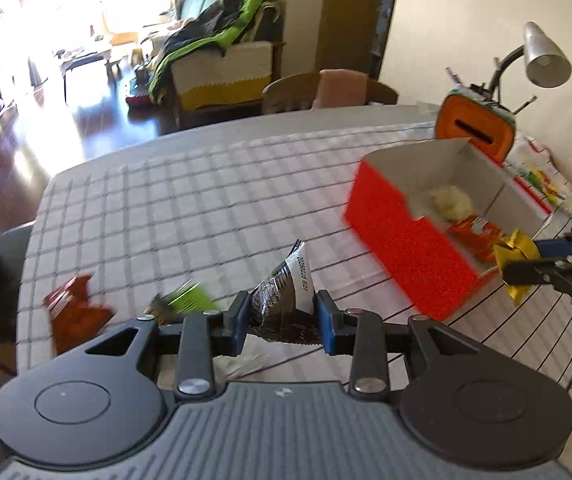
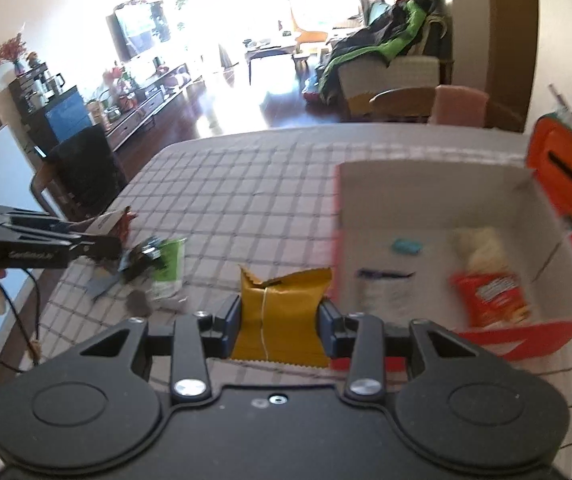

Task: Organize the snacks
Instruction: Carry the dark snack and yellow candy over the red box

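Both grippers are loaded, and the question is which one has the shorter way to the red box [image 2: 366, 184]. The right gripper [image 2: 279, 322] is clamped on a yellow packet [image 2: 281, 312], whose crimped top edge points up and forward between the blue pads, and the box lies just ahead and to its right, its near corner nearly touching the right finger in the right wrist view. Inside the box already lie a red snack bag [image 2: 490, 296], a pale puffy snack [image 2: 482, 246] and a small teal piece [image 2: 406, 246]. The left gripper [image 1: 281, 318] is clamped on a black-and-white sachet [image 1: 286, 292], its long axis tilted up and slightly to the right, and from this hand the box [image 1: 398, 240] sits well off to the right across the checked tablecloth [image 1: 205, 200]. So the right hand is plainly nearer and probably drops first. 2 more packets, a dark red one [image 1: 73, 312] and a green one [image 1: 185, 298], lie on the cloth to the left.
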Motion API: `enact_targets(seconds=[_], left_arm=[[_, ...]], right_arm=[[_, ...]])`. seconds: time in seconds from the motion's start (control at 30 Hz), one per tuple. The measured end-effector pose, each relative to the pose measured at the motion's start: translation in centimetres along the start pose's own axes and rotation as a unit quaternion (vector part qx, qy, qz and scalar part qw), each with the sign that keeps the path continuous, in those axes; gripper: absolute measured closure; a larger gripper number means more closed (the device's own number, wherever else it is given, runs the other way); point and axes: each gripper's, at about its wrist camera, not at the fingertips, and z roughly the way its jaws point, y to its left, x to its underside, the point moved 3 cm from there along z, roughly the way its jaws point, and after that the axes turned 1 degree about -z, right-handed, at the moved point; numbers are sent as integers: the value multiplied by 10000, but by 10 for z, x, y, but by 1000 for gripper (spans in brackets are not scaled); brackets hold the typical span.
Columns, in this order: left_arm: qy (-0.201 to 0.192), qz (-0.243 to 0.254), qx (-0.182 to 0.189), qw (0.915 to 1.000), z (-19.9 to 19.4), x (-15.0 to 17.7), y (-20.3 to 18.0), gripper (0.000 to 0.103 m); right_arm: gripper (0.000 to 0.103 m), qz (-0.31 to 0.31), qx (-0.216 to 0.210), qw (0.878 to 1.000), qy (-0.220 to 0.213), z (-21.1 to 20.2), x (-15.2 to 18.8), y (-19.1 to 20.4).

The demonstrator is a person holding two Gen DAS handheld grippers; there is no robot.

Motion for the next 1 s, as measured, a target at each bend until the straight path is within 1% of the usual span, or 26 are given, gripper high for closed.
enact_targets(seconds=[0.27,0.57,0.63,0.7,0.87,1.0], left_arm=[[-29,125,146,9998,23,-30,-71,69],[68,363,193,9991,61,-56,-143,69],[197,426,118,9988,76,-58,-156,69],[329,432,151,9984,90,-62,-168,69],[504,583,108,9970,114,-76,-194,69],[885,545,49,9946,141,-82,-205,69]], right_arm=[[64,-31,239,9997,-97,-6,-13,-62],[64,-27,385,9993,19,3,-18,-123],[64,-35,391,9992,68,4,-18,-134],[64,-27,416,9990,131,10,-18,-145],[64,16,426,9987,275,23,-21,-170],[64,113,469,9977,477,40,-21,-186]])
